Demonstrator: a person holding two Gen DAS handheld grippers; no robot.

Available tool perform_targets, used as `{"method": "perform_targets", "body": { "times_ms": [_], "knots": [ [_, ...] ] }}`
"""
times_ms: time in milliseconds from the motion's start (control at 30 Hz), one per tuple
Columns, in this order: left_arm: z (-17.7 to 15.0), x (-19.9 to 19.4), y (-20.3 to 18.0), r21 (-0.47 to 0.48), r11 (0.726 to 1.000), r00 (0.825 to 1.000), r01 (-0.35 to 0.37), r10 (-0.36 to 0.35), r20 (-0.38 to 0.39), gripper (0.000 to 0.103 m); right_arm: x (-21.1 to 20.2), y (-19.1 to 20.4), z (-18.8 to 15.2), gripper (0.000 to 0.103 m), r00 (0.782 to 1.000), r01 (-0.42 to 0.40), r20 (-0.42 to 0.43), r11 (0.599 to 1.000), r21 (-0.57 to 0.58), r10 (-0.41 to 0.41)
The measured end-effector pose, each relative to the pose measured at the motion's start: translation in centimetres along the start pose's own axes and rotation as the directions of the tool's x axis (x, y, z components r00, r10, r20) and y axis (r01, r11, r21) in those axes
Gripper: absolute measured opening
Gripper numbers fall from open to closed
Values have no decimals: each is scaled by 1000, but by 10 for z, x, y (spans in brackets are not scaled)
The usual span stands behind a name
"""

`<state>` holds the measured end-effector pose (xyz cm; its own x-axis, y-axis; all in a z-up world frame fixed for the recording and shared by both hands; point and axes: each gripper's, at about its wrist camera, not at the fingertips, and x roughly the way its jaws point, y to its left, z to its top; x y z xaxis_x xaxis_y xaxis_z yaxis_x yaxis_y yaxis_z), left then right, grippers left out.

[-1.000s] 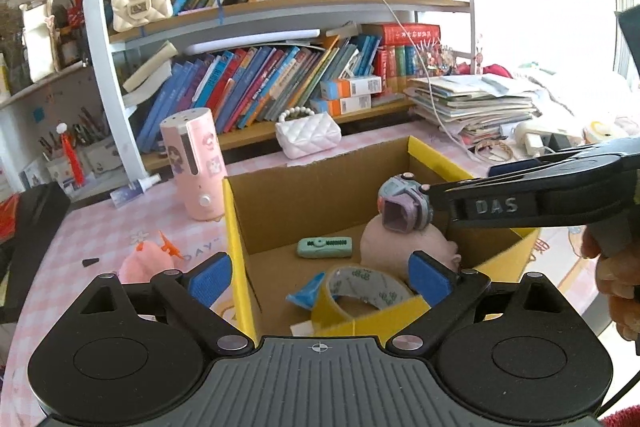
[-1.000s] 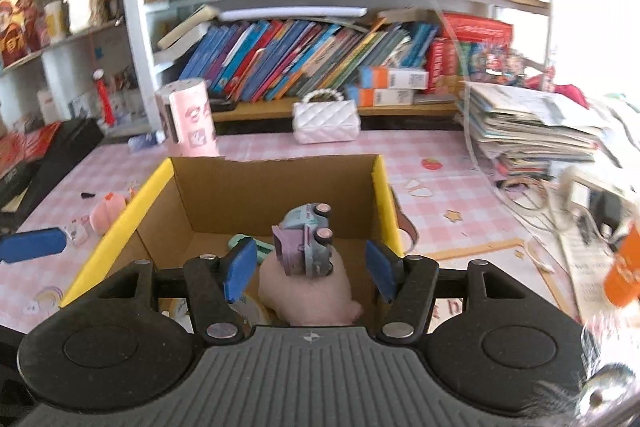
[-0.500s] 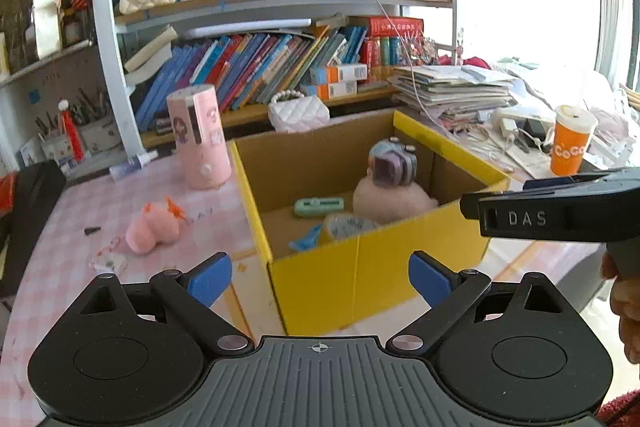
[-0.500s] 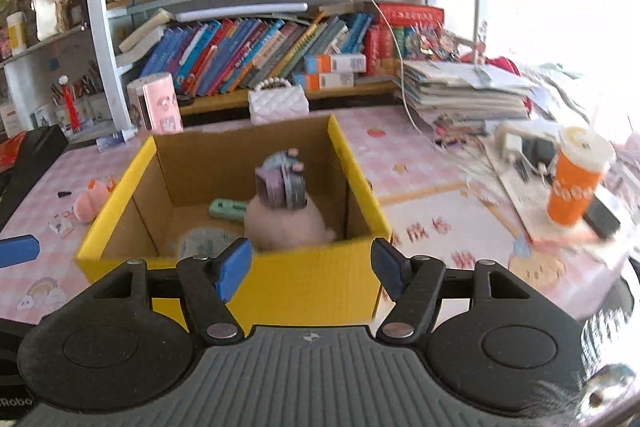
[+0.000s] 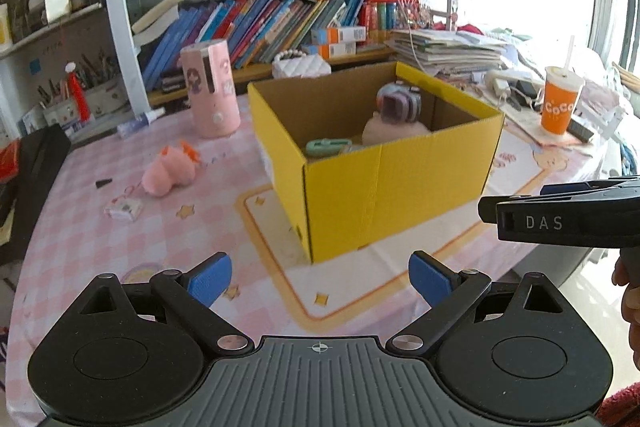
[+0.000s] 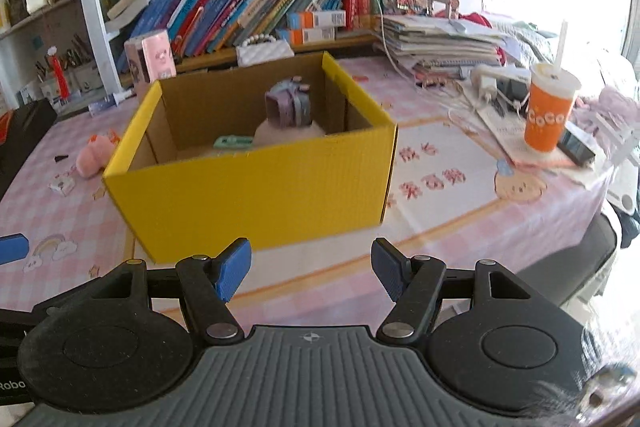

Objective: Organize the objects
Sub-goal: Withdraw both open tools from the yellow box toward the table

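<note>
We hold left gripper (image 5: 320,277) and right gripper (image 6: 311,269) empty, jaws spread wide. Pink plush toy (image 5: 168,173) lies on tablecloth left of yellow box (image 5: 384,183), ahead-left of us; left gripper nearer. Long axis hard to tell.

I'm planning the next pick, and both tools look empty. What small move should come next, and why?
Probably swing the left tool toward the pink plush toy. It lies loose on the tablecloth left of the yellow box, nearer that side. Both the left and the right tool are open, holding nothing.
</note>
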<state>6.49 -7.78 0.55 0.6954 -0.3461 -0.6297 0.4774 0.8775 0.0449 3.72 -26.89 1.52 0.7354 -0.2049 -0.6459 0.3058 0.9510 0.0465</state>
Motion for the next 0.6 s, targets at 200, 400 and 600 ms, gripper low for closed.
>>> {"method": "perform_targets", "body": {
  "times_ms": [200, 400, 600],
  "knots": [
    [-17, -9, 12, -13, 1000, 999, -9, 8, -38, 97, -4, 17, -19, 65, 999, -4, -40, 1000, -10, 3],
    [-32, -21, 26, -36, 999, 998, -22, 20, -60, 97, -10, 33, -35, 67, 997, -21, -69, 1000, -21, 19],
    [-45, -33, 38, -53, 998, 997, -44, 40, -72, 97, -16, 53, -47, 69, 995, -45, -87, 998, -48, 41]
  ]
}}
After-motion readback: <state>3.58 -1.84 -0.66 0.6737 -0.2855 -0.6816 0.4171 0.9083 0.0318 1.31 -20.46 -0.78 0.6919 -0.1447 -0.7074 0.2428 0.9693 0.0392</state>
